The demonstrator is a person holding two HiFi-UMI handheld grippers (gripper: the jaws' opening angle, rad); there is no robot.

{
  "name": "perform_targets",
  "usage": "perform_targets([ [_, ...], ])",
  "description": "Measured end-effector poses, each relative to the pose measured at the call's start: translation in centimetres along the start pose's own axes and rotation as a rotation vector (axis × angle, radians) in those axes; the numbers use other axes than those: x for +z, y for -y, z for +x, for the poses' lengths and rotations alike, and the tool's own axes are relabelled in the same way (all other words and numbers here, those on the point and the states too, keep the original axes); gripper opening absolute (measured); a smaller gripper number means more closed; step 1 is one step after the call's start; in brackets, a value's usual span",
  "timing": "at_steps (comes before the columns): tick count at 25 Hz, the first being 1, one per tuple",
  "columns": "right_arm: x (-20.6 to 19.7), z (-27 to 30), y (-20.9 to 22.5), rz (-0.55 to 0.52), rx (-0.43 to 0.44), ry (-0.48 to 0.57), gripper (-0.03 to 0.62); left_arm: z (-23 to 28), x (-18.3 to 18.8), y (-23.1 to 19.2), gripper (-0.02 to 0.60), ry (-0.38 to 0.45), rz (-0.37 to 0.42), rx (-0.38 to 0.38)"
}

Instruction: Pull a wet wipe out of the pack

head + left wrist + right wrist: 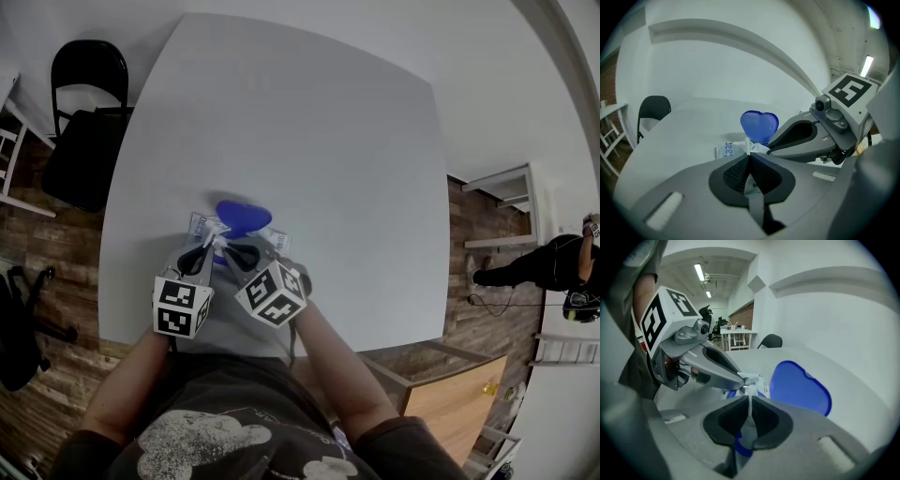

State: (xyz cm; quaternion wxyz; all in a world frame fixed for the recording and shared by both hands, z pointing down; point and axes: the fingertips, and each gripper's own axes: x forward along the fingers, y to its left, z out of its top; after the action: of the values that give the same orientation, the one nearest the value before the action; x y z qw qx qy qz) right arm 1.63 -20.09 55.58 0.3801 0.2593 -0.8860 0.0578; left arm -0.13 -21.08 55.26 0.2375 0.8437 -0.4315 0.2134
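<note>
A wet wipe pack (199,225) lies on the white table (309,141), its blue heart-shaped lid (244,217) standing open. My left gripper (208,246) is shut on the pack's near edge, where printed film (753,186) shows between its pads. My right gripper (228,248) comes in from the right beside it, and its jaws are shut on a thin white wipe (749,423) at the opening below the lid (799,389). In the left gripper view the right gripper (768,150) tips meet crumpled white material (757,147) just in front of the lid (759,125).
A black chair (84,122) stands at the table's far left corner. A wooden cabinet (450,394) sits off the table's near right corner. A person (553,267) stands far off at the right, near white shelving (506,202).
</note>
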Motion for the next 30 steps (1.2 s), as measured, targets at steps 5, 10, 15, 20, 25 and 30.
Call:
perform_targets([
  [5, 0.8, -0.8, 0.3, 0.059, -0.032, 0.044, 0.006, 0.0, 0.0, 0.0, 0.020, 0.003, -0.010, -0.003],
  [10, 2.2, -2.3, 0.3, 0.091, -0.064, 0.095, 0.003, 0.0, 0.1, 0.0, 0.020, 0.009, -0.016, -0.006],
  [15, 4.1, -4.7, 1.0, 0.127, -0.124, 0.181, 0.003, 0.1, -0.2, -0.1, 0.020, -0.001, -0.025, -0.017],
  [20, 6.1, -7.6, 2.2, 0.159, -0.194, 0.256, 0.003, 0.1, -0.2, 0.1, 0.020, -0.001, -0.026, -0.029],
  [25, 7.0, -9.8, 2.7, 0.163, -0.266, 0.290, 0.003, -0.1, -0.3, 0.2, 0.020, 0.004, -0.026, -0.053],
  [30, 5.4, -11.0, 3.1, 0.233, -0.331, 0.294, 0.003, -0.2, -0.3, 0.5, 0.022, 0.017, -0.022, -0.084],
])
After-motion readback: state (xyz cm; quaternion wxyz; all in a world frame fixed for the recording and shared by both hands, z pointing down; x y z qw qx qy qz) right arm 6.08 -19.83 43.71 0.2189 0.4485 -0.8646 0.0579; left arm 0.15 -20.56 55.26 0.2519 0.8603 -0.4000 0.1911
